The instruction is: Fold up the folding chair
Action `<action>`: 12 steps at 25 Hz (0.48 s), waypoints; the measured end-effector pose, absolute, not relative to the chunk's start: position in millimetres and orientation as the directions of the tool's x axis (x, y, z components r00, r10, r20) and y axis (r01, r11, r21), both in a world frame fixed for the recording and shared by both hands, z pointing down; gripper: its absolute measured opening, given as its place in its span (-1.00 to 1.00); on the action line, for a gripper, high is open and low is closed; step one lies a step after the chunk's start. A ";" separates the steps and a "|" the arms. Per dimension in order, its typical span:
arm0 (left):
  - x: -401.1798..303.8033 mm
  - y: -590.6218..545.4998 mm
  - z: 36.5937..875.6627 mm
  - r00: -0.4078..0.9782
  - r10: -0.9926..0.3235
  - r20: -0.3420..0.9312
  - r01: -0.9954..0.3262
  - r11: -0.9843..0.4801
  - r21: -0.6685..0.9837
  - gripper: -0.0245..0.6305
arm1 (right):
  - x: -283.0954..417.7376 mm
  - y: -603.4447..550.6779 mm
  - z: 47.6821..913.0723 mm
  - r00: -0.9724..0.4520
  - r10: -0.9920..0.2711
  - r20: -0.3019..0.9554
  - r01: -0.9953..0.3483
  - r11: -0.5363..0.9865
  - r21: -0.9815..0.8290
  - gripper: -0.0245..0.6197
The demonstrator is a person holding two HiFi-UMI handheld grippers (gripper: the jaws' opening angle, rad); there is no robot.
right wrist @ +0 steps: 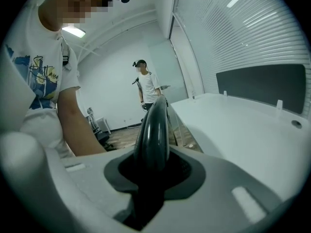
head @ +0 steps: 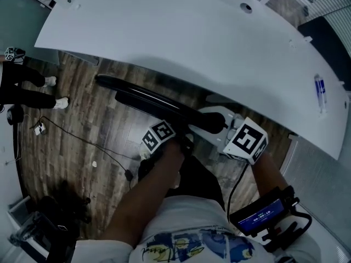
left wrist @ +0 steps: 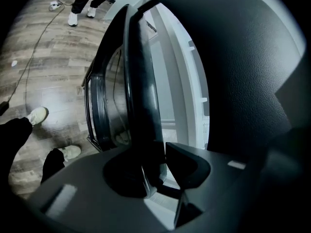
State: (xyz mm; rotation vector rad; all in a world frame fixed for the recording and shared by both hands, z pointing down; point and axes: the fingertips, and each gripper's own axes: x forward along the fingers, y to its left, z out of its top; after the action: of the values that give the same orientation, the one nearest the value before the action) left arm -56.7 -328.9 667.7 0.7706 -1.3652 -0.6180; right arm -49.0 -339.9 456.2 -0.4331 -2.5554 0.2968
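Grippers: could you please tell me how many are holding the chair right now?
2. The left gripper clamps the dark panel edge of the chair; the right gripper clamps its rounded black rim.

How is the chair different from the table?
The chair is black; the table is white. The chair looks thin, seen edge-on; the table shows a broad flat top. The left gripper and right gripper both clamp the chair; the table is not gripped. Both are above the wooden floor.

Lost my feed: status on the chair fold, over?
Left claw, right claw clamped on chair rim. Chair looks folded flat. White desk close alongside.
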 end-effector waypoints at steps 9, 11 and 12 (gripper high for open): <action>-66.6 -342.1 661.3 0.122 -0.798 0.590 -0.061 0.587 0.807 -0.49 | -60.7 -361.0 450.4 -0.823 0.363 0.437 0.247 0.921 -0.300 -0.66; -68.9 -344.2 659.4 0.122 -0.804 0.582 -0.060 0.579 0.813 -0.49 | -63.5 -365.1 448.7 -0.828 0.361 0.430 0.245 0.921 -0.301 -0.66; -69.5 -345.2 658.6 0.121 -0.806 0.580 -0.062 0.577 0.814 -0.49 | -64.3 -367.0 448.1 -0.830 0.359 0.427 0.244 0.922 -0.301 -0.66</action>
State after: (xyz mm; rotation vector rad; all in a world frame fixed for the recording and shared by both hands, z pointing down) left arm -69.5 -345.2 658.6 0.8207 -1.3584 -0.6429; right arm -64.3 -367.0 448.1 -0.4330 -2.5921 0.3212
